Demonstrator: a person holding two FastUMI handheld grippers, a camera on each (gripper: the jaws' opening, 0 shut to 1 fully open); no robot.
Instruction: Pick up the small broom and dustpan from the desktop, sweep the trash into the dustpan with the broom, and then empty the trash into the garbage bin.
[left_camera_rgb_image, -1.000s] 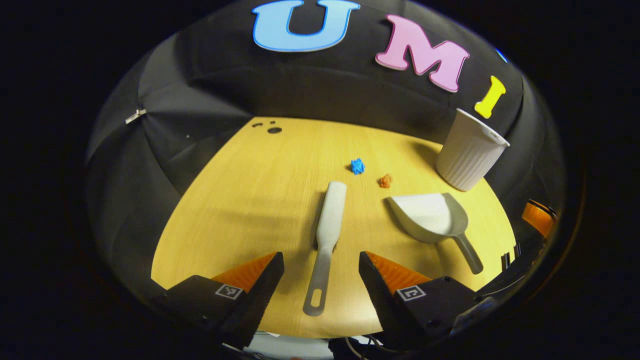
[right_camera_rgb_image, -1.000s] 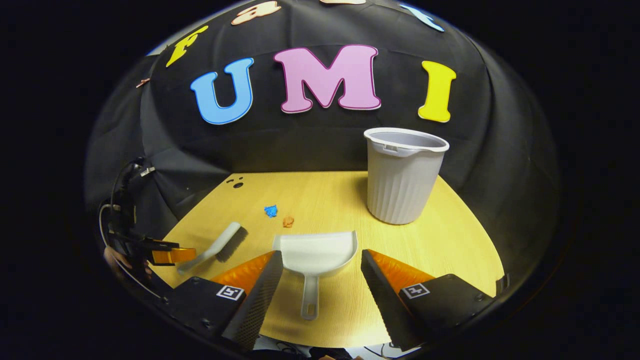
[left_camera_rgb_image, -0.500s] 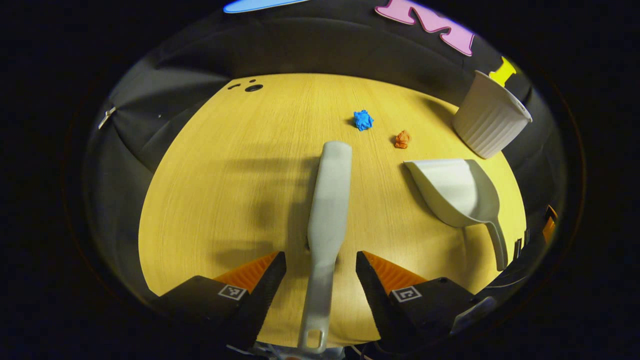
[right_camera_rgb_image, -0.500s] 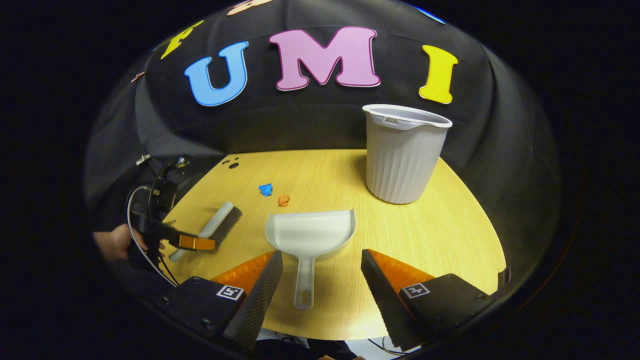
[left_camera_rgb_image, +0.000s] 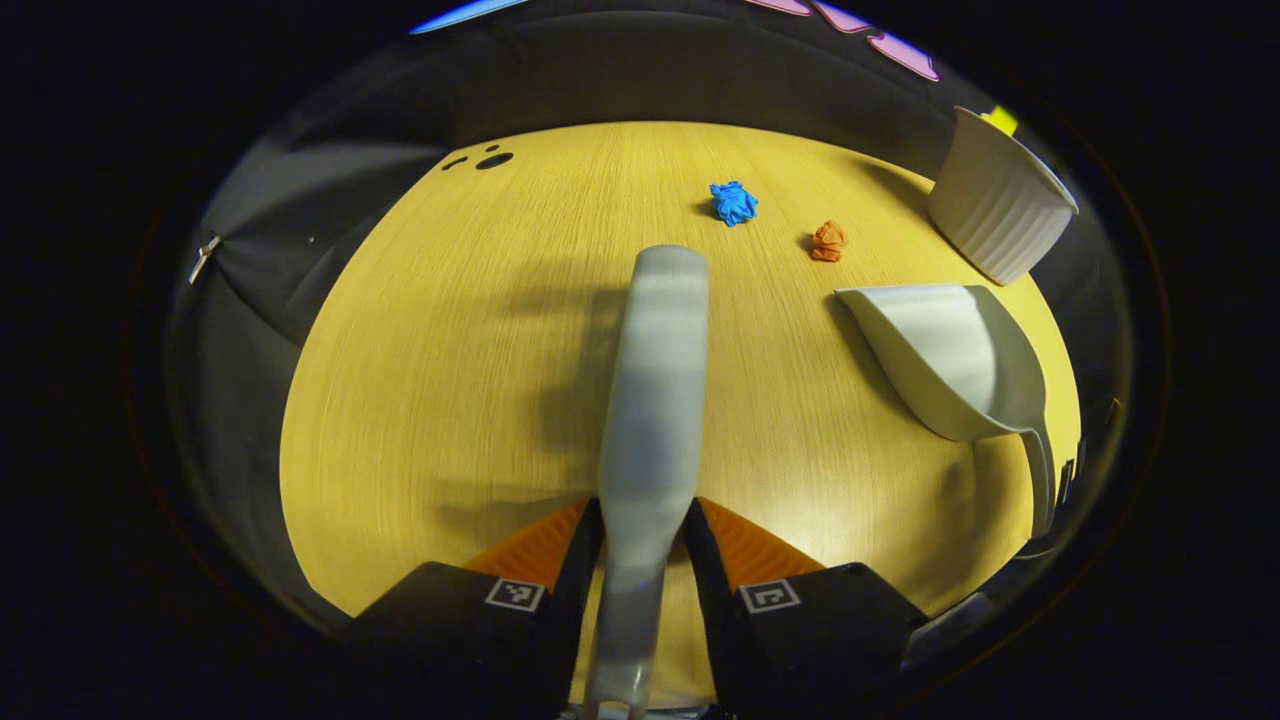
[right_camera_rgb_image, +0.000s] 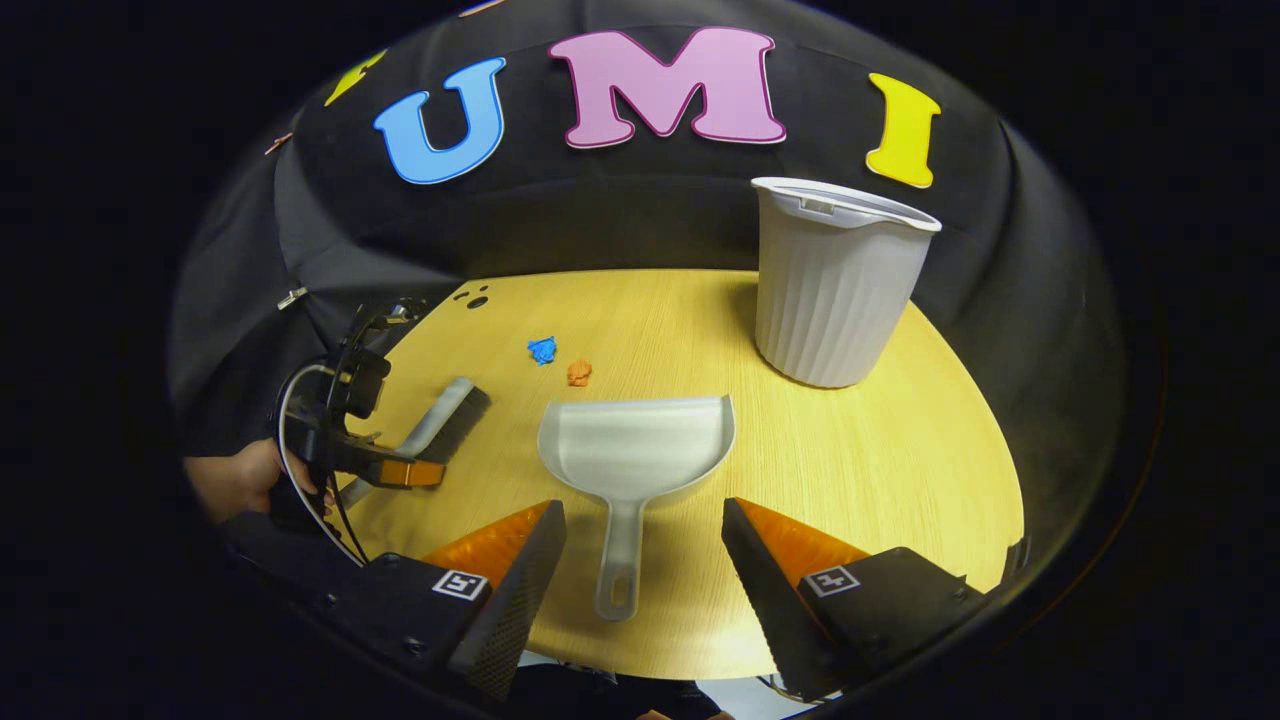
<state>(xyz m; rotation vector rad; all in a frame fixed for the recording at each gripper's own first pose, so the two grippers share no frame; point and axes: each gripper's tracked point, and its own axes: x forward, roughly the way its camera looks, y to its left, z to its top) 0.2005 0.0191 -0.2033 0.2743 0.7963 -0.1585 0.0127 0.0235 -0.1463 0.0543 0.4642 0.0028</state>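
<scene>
Left claw (left_camera_rgb_image: 643, 545) closed on grey plastic broom (left_camera_rgb_image: 650, 400) handle on yellow wooden table (left_camera_rgb_image: 450, 350); right claw (right_camera_rgb_image: 640, 560) wide open, empty, straddling white plastic dustpan (right_camera_rgb_image: 635, 450) handle: lower squarely, centre handle before closing.

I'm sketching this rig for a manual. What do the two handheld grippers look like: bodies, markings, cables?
Each gripper has two wedge-shaped fingers with ribbed inner faces on black, blocky bases, each base bearing a small square black-and-white marker. This is so on the left gripper and the right gripper. In the right gripper view, the left gripper also has a dark body with looping black and white cables, held in a bare hand.
</scene>
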